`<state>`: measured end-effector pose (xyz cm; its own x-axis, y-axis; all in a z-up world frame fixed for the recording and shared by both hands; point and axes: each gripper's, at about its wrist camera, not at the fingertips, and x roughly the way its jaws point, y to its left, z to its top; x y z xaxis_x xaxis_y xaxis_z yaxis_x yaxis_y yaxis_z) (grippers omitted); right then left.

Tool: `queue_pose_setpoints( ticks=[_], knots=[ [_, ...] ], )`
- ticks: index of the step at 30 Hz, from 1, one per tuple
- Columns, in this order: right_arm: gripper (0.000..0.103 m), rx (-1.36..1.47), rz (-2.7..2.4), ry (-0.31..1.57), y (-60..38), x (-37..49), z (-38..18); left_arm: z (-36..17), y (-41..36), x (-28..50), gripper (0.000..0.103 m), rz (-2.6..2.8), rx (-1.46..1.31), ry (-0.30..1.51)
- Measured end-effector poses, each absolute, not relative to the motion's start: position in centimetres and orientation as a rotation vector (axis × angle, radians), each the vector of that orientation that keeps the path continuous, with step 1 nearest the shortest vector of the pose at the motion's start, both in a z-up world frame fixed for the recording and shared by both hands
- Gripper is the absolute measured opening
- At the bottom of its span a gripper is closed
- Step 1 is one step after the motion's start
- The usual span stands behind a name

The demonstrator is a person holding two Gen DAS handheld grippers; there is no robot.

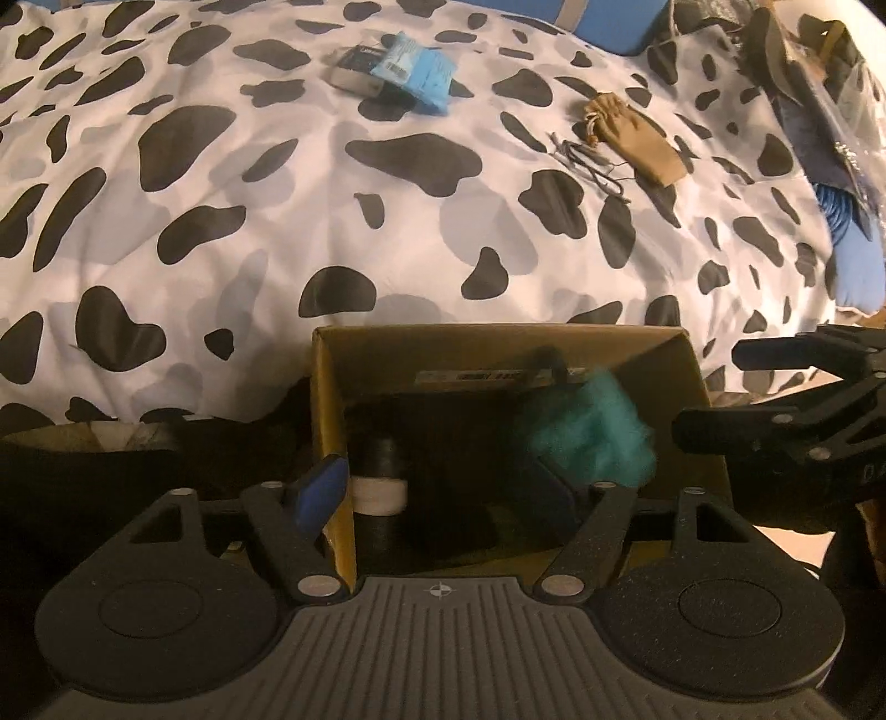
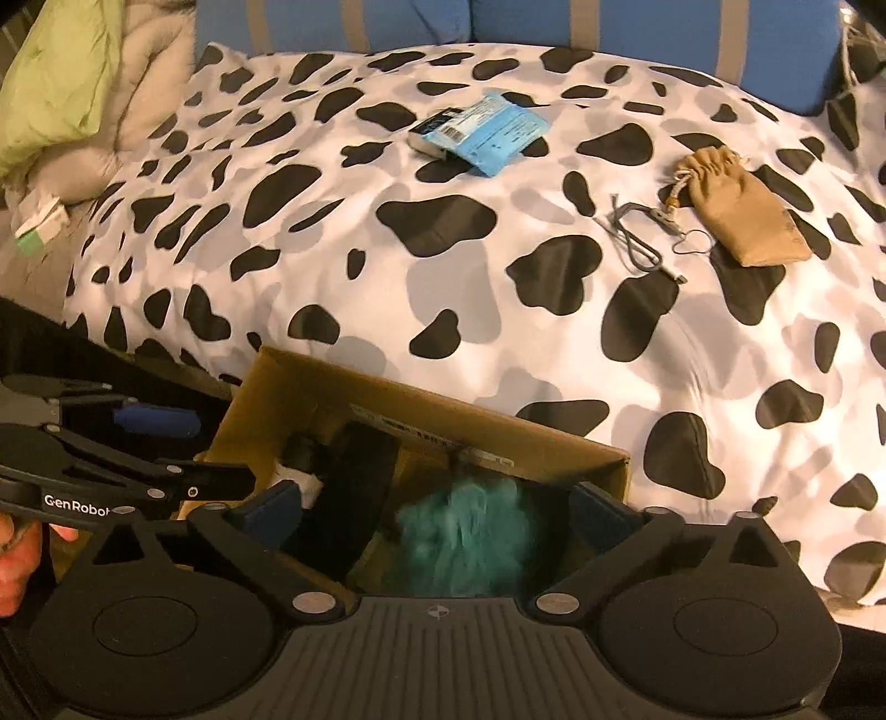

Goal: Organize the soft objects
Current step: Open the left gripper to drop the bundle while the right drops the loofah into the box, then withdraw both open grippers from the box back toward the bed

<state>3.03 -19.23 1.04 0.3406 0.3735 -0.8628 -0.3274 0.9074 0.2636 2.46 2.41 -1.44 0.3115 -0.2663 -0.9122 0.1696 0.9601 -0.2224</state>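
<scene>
A cardboard box stands open against the edge of the cow-print bed. Inside it a teal fluffy thing shows blurred, beside dark items and a black-and-white cylinder. My left gripper hangs open over the box, one finger outside the left wall, and the fluff is near its right finger. My right gripper is open wide above the fluff, and neither pad touches it. Each gripper appears in the other's view, the right and the left.
On the cow-print duvet lie a tan drawstring pouch, a grey cable and a blue packet on a small box. Blue cushions line the back. A green pillow lies far left.
</scene>
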Motion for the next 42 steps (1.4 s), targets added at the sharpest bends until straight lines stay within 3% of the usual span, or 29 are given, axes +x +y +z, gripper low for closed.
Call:
queue_pose_setpoints(
  ticks=[25, 42],
  knots=[
    [0.103, 0.001, 0.34, 1.201, -19.9, 3.5, -0.5, -1.8, 1.8, 2.9, 0.073, -0.266, -0.069, 1.246],
    [0.103, 0.046, 0.289, 1.067, -21.0, 4.4, 1.1, -0.8, 1.2, 4.6, 0.073, -0.271, -0.039, 1.176]
  ],
)
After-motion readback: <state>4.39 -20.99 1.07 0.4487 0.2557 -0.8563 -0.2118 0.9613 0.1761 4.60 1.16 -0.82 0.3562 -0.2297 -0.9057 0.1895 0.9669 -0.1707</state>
